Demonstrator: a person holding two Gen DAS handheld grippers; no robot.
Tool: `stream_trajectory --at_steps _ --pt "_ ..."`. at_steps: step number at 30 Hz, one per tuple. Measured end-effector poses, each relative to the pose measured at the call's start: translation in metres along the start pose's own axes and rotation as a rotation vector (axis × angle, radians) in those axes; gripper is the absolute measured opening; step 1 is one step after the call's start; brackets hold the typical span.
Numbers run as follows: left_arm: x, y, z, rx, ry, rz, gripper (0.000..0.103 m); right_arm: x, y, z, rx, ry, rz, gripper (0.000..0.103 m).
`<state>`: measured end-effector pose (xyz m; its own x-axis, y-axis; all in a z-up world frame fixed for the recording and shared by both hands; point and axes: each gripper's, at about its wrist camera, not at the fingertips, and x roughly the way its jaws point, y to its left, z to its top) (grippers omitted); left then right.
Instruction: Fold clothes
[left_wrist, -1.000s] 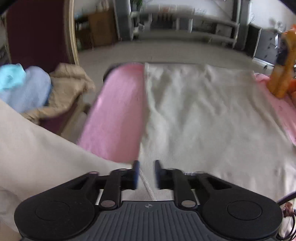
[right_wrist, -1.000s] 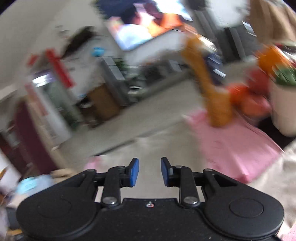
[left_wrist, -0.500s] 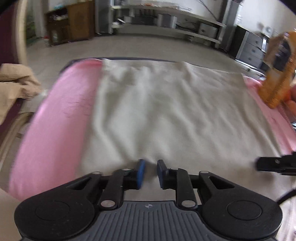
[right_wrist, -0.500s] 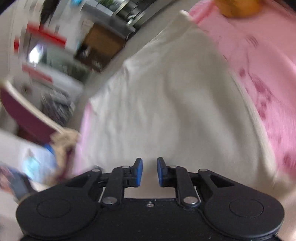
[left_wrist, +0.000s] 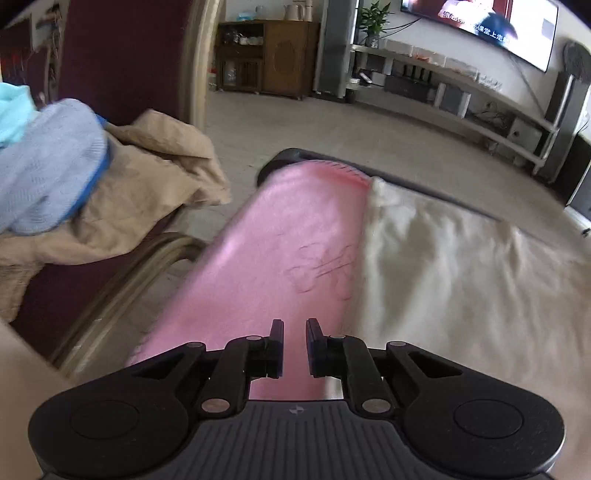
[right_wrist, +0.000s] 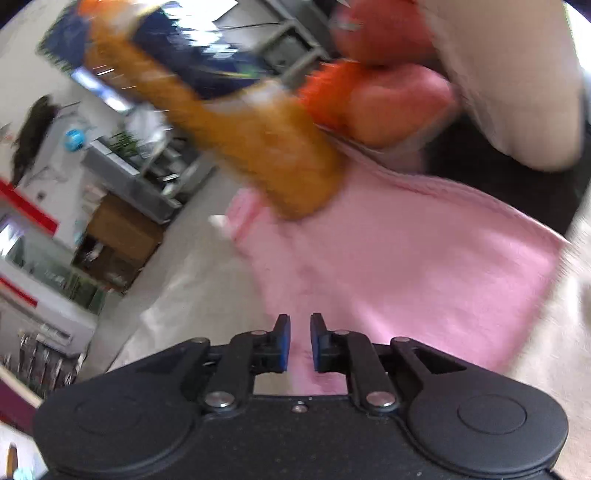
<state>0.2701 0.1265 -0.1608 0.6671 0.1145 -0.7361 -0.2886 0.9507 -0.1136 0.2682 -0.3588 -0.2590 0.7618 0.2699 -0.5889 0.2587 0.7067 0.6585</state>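
Lying right of left fingers (left_wrist: 277, 347): cream garment (left_wrist: 461, 277)

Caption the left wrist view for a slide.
Open left gripper above pink blanket, cream garment spread alongside.

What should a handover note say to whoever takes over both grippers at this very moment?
Left gripper: open, empty, above the pink cover.
Right gripper: open, empty, above the same pink cover, near an orange plush toy.
Cream garment: spread flat on the cover, neither gripper holding it.
More clothes are piled on the chair to the left.
Done: garment laid out.
Left: regrasp an edge and fold; how many folds are made is unclear.
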Motion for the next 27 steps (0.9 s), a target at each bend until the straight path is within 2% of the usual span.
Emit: stream_trajectory --at_steps 3,4,9,11,12,15,19,20,21,23,25,27 --pt "0.005 -0.023 0.002 0.027 0.025 -0.132 0.011 0.023 0.026 -0.012 -0.039 0.097 0.093 0.016" --pt "0.009 -0.028 0.002 0.038 0.029 -0.156 0.012 0.030 0.034 -0.016 -0.052 0.129 0.125 0.016" --pt "0.034 -0.036 0.004 0.048 0.016 -0.180 0.013 0.068 0.076 -0.036 -0.114 0.291 0.279 0.020" --pt "0.044 -0.039 0.005 0.051 0.012 -0.190 0.015 0.081 0.073 -0.042 -0.094 0.342 0.302 0.023" --pt "0.049 -0.040 0.005 0.053 0.009 -0.195 0.016 0.085 0.070 -0.043 -0.085 0.356 0.306 0.019" --pt "0.063 -0.040 0.010 0.041 -0.005 -0.188 0.012 0.082 0.047 -0.028 -0.041 0.292 0.317 0.007" --pt "0.064 -0.026 0.022 0.007 -0.087 0.030 0.011 0.055 0.009 0.009 -0.038 -0.003 0.129 0.001" --pt "0.062 -0.028 0.022 0.023 -0.115 0.113 0.010 0.050 0.003 0.013 -0.032 -0.033 0.099 0.000" --pt "0.060 -0.026 0.023 0.020 -0.127 0.162 0.010 0.045 -0.003 0.017 -0.027 -0.063 0.068 0.007" --pt "0.058 -0.018 0.024 -0.026 -0.114 0.172 0.010 0.035 -0.009 0.022 -0.017 -0.116 0.023 0.014" --pt "0.054 -0.014 0.027 -0.067 -0.102 0.109 0.010 0.027 -0.008 0.023 -0.015 -0.137 0.020 0.019" --pt "0.050 -0.020 0.028 -0.063 -0.101 0.043 0.010 0.025 -0.001 0.020 -0.031 -0.119 0.057 0.019"
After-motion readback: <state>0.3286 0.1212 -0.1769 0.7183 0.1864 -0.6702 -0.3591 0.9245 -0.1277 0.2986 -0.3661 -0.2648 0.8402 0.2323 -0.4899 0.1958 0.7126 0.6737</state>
